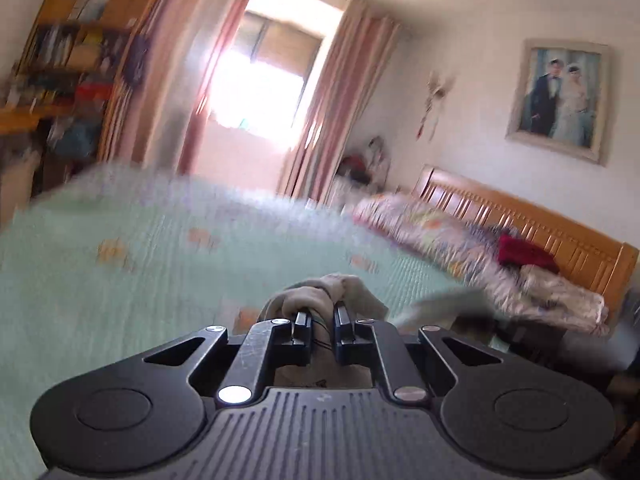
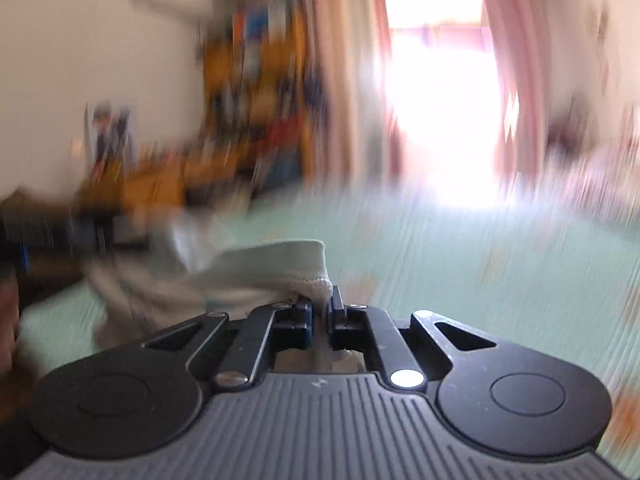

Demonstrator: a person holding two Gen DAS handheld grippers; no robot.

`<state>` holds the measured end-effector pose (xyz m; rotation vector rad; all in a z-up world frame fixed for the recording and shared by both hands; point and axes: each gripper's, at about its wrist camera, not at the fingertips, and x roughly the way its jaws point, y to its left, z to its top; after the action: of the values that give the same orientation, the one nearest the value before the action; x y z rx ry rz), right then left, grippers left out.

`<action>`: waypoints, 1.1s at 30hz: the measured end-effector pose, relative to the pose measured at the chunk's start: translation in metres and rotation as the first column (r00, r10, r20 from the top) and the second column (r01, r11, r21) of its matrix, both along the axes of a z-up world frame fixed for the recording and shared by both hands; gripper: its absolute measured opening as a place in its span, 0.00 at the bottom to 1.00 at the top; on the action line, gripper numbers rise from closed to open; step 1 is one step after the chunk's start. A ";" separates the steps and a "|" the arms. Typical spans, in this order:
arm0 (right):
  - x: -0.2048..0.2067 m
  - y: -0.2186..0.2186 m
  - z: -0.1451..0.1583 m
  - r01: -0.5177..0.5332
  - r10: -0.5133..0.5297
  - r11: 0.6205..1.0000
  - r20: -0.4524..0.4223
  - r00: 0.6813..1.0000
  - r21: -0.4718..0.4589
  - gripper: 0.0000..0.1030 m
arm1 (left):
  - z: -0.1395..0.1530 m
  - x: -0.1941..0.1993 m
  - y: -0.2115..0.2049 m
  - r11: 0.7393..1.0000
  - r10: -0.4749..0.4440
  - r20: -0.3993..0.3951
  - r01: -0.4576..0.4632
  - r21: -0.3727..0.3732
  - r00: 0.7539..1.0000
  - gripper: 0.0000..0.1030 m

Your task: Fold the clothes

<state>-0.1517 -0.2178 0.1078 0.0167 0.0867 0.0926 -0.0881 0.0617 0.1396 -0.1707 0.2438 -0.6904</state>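
Both our grippers are clamped on cloth: the left gripper [image 1: 322, 318] pinches a bunched fold of the pale beige-grey garment [image 1: 320, 290], and the right gripper [image 2: 320, 306] pinches another part of that garment [image 2: 256, 268] at a hemmed edge with a white stitched seam.

We count one bed with a mint-green quilted cover [image 1: 120, 280], dotted with small orange flower patches. Two striped pink curtains [image 1: 344, 92] flank one bright window [image 1: 260, 72]. One orange wooden headboard [image 1: 520, 220] stands at the far right, and one wooden bookshelf [image 1: 76, 32] fills the left corner. One rolled floral quilt [image 1: 440, 236] lies along the headboard, with one dark red cloth [image 1: 520, 252] on it. One framed portrait [image 1: 560, 96] hangs on the wall.

We hold the garment lifted just above the cover, draping to the left in the right wrist view, much blurred. We can read no writing anywhere.
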 end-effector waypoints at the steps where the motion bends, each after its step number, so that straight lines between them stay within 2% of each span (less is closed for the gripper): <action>1: -0.005 -0.004 0.039 0.017 -0.014 1.000 0.106 0.994 -0.022 0.08 | 0.032 -0.005 -0.005 1.000 -0.012 0.092 0.014 -0.026 0.996 0.07; 3: -0.021 -0.007 0.104 0.045 -0.026 0.997 0.280 0.960 -0.059 0.08 | 0.083 -0.025 -0.010 0.997 -0.009 0.267 0.029 -0.072 0.964 0.07; 5: -0.039 -0.006 0.145 0.062 -0.023 0.995 0.402 0.915 -0.083 0.08 | 0.121 -0.051 -0.011 0.994 0.012 0.408 0.034 -0.106 0.913 0.07; 6: -0.044 -0.006 0.153 0.053 -0.013 0.995 0.423 0.906 -0.083 0.08 | 0.129 -0.061 -0.011 0.993 0.022 0.441 0.033 -0.117 0.897 0.08; 7: -0.046 -0.008 0.156 0.037 -0.001 0.996 0.427 0.904 -0.077 0.09 | 0.130 -0.068 -0.010 0.992 0.026 0.449 0.033 -0.124 0.893 0.09; 8: -0.046 -0.009 0.154 0.017 0.012 0.998 0.418 0.909 -0.064 0.09 | 0.124 -0.071 -0.010 0.992 0.026 0.437 0.031 -0.122 0.899 0.09; 10: -0.040 -0.012 0.132 -0.029 0.038 0.999 0.368 0.929 -0.029 0.09 | 0.095 -0.073 -0.010 0.995 0.041 0.372 -0.005 -0.099 0.927 0.09; 12: -0.027 -0.011 0.090 -0.034 0.035 0.999 0.275 0.961 -0.010 0.10 | 0.045 -0.061 -0.005 0.997 0.053 0.222 -0.038 -0.067 0.974 0.10; 14: -0.015 -0.004 0.037 -0.047 0.041 0.998 0.122 0.992 0.046 0.10 | -0.016 -0.049 0.001 0.997 0.075 0.046 -0.074 -0.020 0.996 0.10; 15: -0.008 0.001 0.007 -0.044 0.042 0.997 0.040 0.998 0.067 0.10 | -0.050 -0.043 0.005 0.996 0.091 -0.045 -0.090 0.012 0.995 0.10; 17: 0.003 0.015 -0.055 -0.026 0.038 0.995 -0.127 0.991 0.096 0.10 | -0.119 -0.033 0.011 0.990 0.122 -0.223 -0.103 0.093 0.967 0.10; 19: 0.012 0.021 -0.110 0.007 0.041 0.986 -0.278 0.960 0.167 0.10 | -0.178 -0.031 0.022 0.979 0.159 -0.360 -0.101 0.176 0.919 0.10; 20: 0.014 0.027 -0.133 0.030 0.041 0.980 -0.345 0.938 0.196 0.10 | -0.195 -0.031 0.026 0.976 0.167 -0.399 -0.092 0.199 0.902 0.10; 22: 0.008 0.038 -0.154 0.047 0.042 0.976 -0.399 0.916 0.211 0.10 | -0.213 -0.032 0.036 0.974 0.168 -0.440 -0.078 0.215 0.882 0.10; 24: 0.002 0.046 -0.164 0.049 0.046 0.976 -0.421 0.906 0.213 0.10 | -0.209 -0.031 0.041 0.977 0.156 -0.427 -0.074 0.201 0.891 0.11; 27: -0.003 0.040 -0.152 0.045 0.047 0.977 -0.413 0.910 0.210 0.14 | -0.190 -0.022 0.040 0.976 0.174 -0.390 -0.107 0.187 0.904 0.18; 29: -0.009 0.026 -0.152 0.028 0.079 0.969 -0.412 0.908 0.246 0.35 | -0.177 -0.016 0.038 0.974 0.195 -0.372 -0.134 0.183 0.907 0.32; 30: -0.013 0.021 -0.152 0.021 0.087 0.967 -0.410 0.908 0.252 0.50 | -0.176 -0.015 0.042 0.970 0.212 -0.370 -0.149 0.190 0.905 0.46; 31: -0.019 0.018 -0.151 0.019 0.086 0.969 -0.406 0.910 0.247 0.56 | -0.175 -0.014 0.046 0.966 0.232 -0.370 -0.170 0.194 0.900 0.53; 33: -0.026 0.012 -0.158 0.024 0.078 0.972 -0.417 0.906 0.234 0.56 | -0.179 -0.014 0.058 0.963 0.256 -0.394 -0.197 0.183 0.883 0.53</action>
<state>-0.1777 -0.2058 -0.0499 0.2740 0.5133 0.1258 -0.1019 0.1192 -0.0393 -0.2093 0.6692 -0.3937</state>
